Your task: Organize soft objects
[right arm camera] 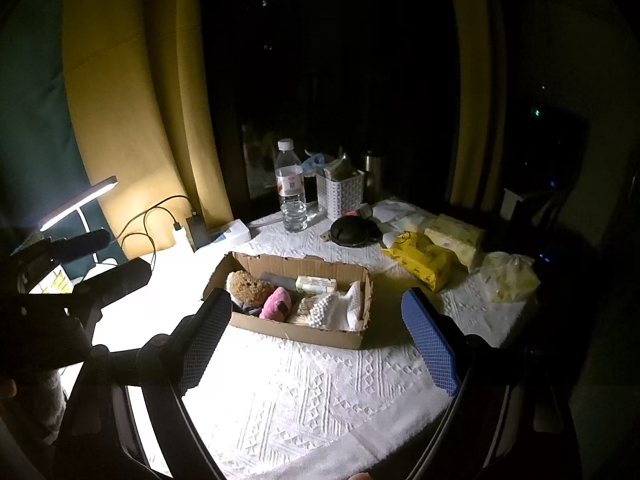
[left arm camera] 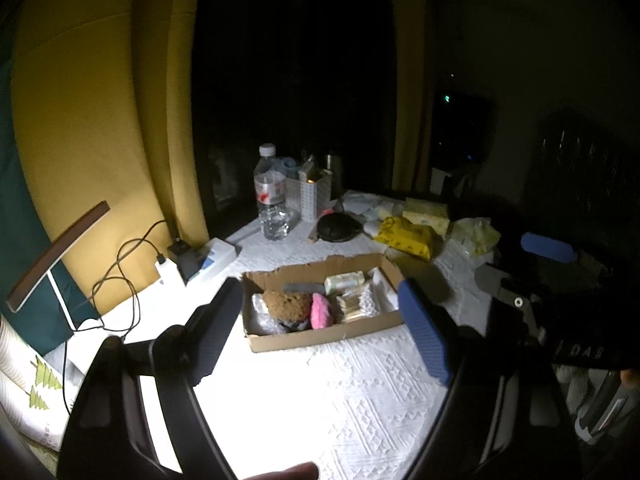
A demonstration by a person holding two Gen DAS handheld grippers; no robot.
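Grippers sit nearest in both wrist views, each with its two fingers spread wide and nothing between them. The left gripper point(left arm camera: 320, 320) and the right gripper point(right arm camera: 320, 328) both hover above a white textured cloth point(right arm camera: 304, 392) covering the bench, both tilted downward.

Straight ahead of both, past a strip of bare cloth, lies a shallow cardboard box point(right arm camera: 296, 330), its long side running across the view from left to right. Inside it are a brown plush toy point(right arm camera: 250, 288), a pink soft item point(right arm camera: 276, 304), a pale green packet point(right arm camera: 316, 284) and white padded packets point(right arm camera: 332, 312).

Farther back and to the right, outside the box, lie loose soft things: a yellow pouch point(right arm camera: 424, 260), a pale yellow tissue pack point(right arm camera: 456, 240) and a crumpled pale yellow bag point(right arm camera: 508, 276). These lie nearer the right gripper, so that hand looks better placed to fetch one; the reach would go forward and rightward, past the box's right end.

Beyond stand a water bottle point(right arm camera: 291, 188) and a white basket point(right arm camera: 340, 194).
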